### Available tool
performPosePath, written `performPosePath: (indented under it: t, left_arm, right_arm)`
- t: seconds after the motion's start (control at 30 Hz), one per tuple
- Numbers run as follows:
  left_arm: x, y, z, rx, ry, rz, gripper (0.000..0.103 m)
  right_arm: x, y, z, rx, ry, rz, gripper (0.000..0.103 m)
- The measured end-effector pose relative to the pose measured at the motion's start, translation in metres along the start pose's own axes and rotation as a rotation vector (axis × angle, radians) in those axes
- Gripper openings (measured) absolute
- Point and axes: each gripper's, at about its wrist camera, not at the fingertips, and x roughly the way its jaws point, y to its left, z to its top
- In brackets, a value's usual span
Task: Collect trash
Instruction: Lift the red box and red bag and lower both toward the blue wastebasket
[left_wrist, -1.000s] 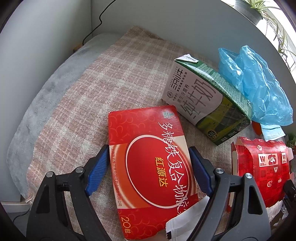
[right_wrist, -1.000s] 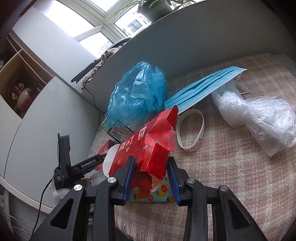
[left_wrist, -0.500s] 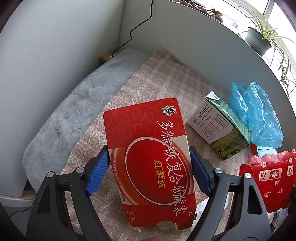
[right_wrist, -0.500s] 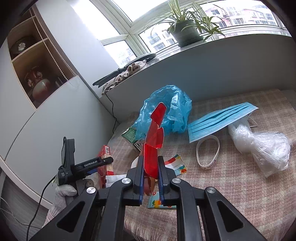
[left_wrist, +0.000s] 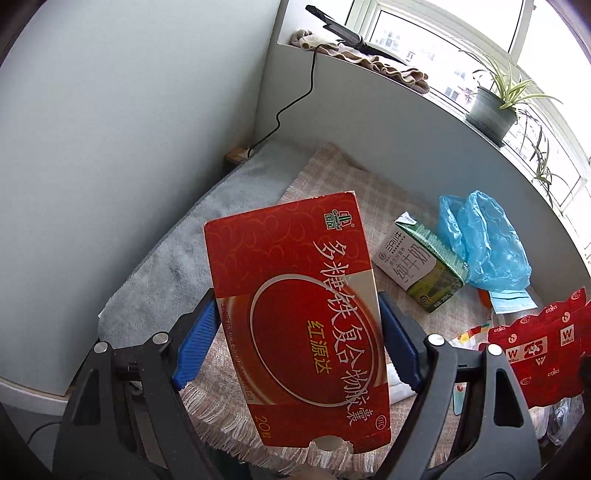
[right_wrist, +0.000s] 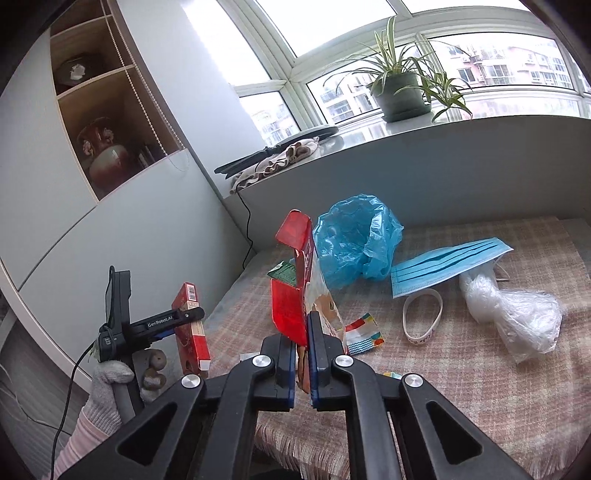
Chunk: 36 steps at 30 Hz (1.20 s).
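Glossy red cardboard box (left_wrist: 295, 306); crinkly blue plastic bag (right_wrist: 354, 240); clear, shiny plastic wrap (right_wrist: 517, 314); rough woven checked cloth (right_wrist: 461, 369); soft grey fleece blanket (left_wrist: 177, 266).

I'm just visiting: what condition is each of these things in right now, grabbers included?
Left gripper: shut on the red medicine box, lifted off the blanket.
Right gripper: shut on the red snack wrapper, squeezed flat.
Milk carton: lying on its side.
Blue plastic bag: crumpled, on the blanket.
Face mask: lying partly over the clear plastic bag.
Clear plastic bag: bunched up.
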Motion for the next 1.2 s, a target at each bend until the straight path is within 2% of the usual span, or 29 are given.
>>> performPosePath:
  t: [0.33,0.47,0.83,1.2]
  left_arm:
    - [-0.050,-0.027,-0.045,0.055,-0.037,-0.108,0.084]
    - [-0.062,-0.038,-0.069,0.067,-0.024,-0.152,0.084]
    - [-0.064,-0.061,-0.151,0.097,0.090,-0.226,0.084]
    - [-0.036,-0.069,-0.222,0.100,0.245,-0.234,0.084]
  right_arm:
    - [-0.039,0.018,-0.013,-0.046,-0.011,0.055,0.003]
    - [-0.058,0.020,-0.023,-0.041,-0.010,0.081,0.003]
    - [-0.101,0.018,-0.067,-0.028,0.031,0.106,0.003]
    - [-0.100,0.012,-0.130,-0.030,0.159,0.063,0.003]
